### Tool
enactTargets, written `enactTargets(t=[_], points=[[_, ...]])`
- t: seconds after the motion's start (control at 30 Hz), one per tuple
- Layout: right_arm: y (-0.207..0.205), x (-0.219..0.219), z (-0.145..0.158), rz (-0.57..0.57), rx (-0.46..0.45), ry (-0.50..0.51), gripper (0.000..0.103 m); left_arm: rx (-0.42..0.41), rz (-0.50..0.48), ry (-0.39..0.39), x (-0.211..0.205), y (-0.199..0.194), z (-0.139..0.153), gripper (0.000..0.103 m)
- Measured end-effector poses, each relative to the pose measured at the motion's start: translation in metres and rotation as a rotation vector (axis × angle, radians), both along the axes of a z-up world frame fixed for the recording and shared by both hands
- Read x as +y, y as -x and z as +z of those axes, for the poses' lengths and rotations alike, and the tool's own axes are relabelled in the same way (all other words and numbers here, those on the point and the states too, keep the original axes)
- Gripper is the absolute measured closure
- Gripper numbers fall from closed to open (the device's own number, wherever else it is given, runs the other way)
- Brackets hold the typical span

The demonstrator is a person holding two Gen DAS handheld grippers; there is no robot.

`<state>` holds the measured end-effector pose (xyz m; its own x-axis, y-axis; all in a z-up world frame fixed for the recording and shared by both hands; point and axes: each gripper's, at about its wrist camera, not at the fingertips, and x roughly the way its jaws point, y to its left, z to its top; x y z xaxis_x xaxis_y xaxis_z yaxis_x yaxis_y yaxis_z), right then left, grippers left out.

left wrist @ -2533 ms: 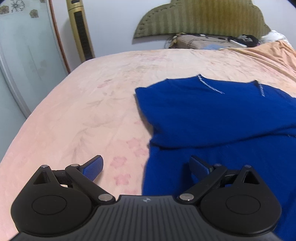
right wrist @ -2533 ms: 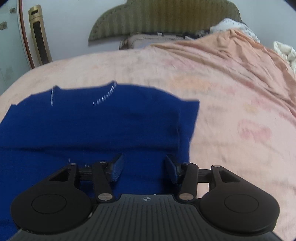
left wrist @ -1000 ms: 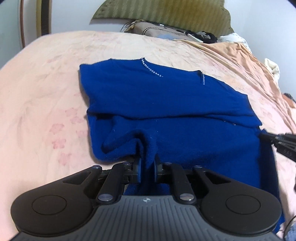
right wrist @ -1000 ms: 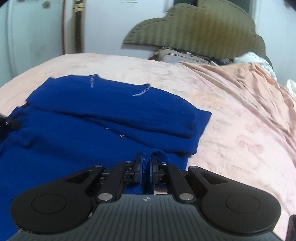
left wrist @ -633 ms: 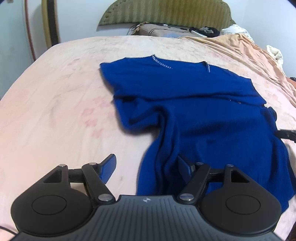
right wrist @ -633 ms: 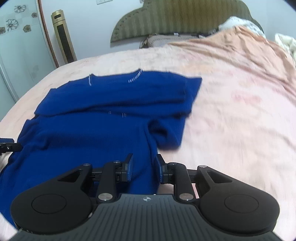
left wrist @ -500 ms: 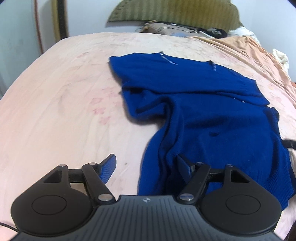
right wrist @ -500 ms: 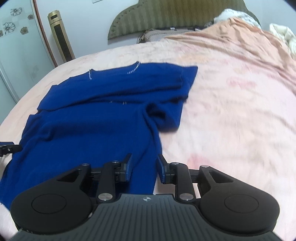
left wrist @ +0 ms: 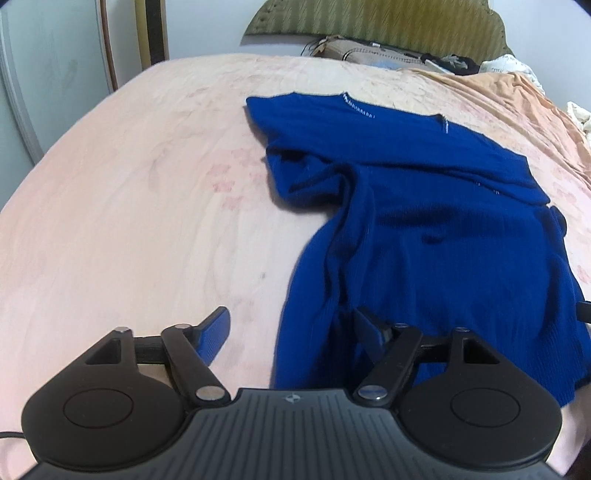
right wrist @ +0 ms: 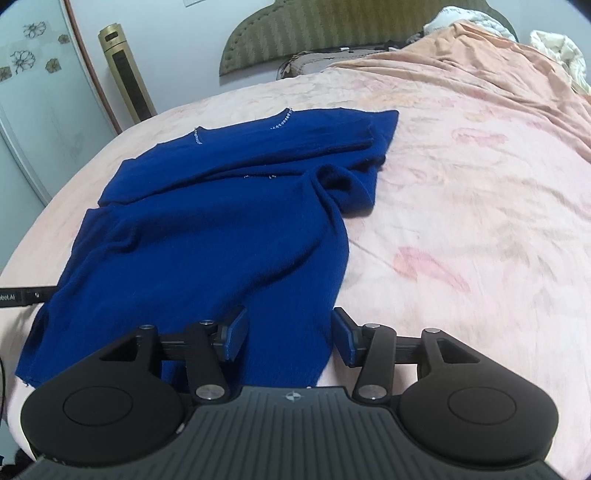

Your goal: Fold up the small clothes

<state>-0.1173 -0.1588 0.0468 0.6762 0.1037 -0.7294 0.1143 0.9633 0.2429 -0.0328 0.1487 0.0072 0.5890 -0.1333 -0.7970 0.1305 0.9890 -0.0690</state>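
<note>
One blue sweater (left wrist: 424, 229) sprawls on the pink bedsheet (left wrist: 129, 221) below the headboard (left wrist: 369, 18).

Deep-blue knitted sweater (right wrist: 221, 236) spread flat across peach floral bedsheet (right wrist: 461, 206), neckline toward green padded headboard (right wrist: 332, 33), both sleeves folded in over the chest. Right gripper (right wrist: 289, 334) low over the hem's right corner, jaws just opening, parted, pads clear of the fabric.
</note>
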Motion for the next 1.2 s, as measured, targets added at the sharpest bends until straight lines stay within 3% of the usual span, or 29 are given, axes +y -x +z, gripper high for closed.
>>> enactTargets(t=[0.37,0.5,0.7,0.8,0.87,0.93,1.0,1.2], points=[[0.031,-0.005,-0.004,0.031,0.049,-0.151,0.046,0.086,-0.1,0.132,0.025,0.038,-0.006,0.026],[0.035,0.003,-0.004,0.056,0.057,-0.142,0.048,0.099,-0.151,0.173,0.019,0.045,-0.005,0.026],[0.032,0.028,-0.004,0.105,0.039,-0.069,0.064,0.079,-0.2,0.167,-0.003,0.05,-0.008,0.028],[0.032,0.034,-0.005,0.118,0.029,-0.02,0.081,0.064,-0.208,0.148,-0.009,0.052,-0.008,0.056],[0.031,0.033,-0.004,0.127,0.025,-0.015,0.09,0.072,-0.201,0.161,-0.007,0.05,-0.009,0.085],[0.033,0.032,-0.002,0.133,0.015,-0.023,0.091,0.094,-0.191,0.213,-0.002,0.048,-0.009,0.089],[0.035,0.031,0.003,0.148,-0.001,-0.028,0.091,0.083,-0.196,0.216,-0.001,0.05,-0.006,0.089],[0.046,0.011,0.035,0.212,-0.085,-0.17,0.091,0.009,-0.267,0.291,0.008,0.06,0.023,0.09]])
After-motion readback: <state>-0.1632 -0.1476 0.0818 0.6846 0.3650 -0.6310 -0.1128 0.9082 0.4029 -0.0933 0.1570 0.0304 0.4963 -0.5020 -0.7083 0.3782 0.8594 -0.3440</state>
